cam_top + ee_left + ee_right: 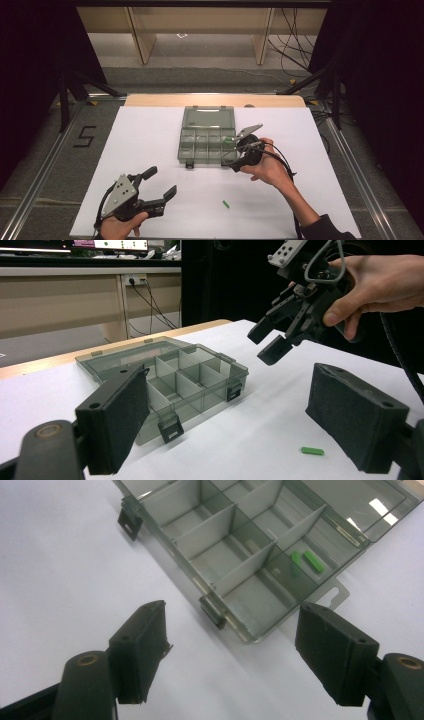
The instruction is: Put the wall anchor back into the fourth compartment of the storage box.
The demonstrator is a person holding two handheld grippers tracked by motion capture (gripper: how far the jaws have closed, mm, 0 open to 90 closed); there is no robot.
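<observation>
Two black hand-held tongs are seen, each with a pair of thick, flat-faced rectangular jaws. On the left tongs (161,184) a grey three-cornered plate (118,194), dotted with small holes, is carried on top. A similar grey plate (248,131) is mounted on the right tongs (266,340), and black cable (278,156) is looped from it. A dark sleeve (327,228) is worn on the right arm. A round brass-coloured fitting (87,660) is set at the base of each jaw.
</observation>
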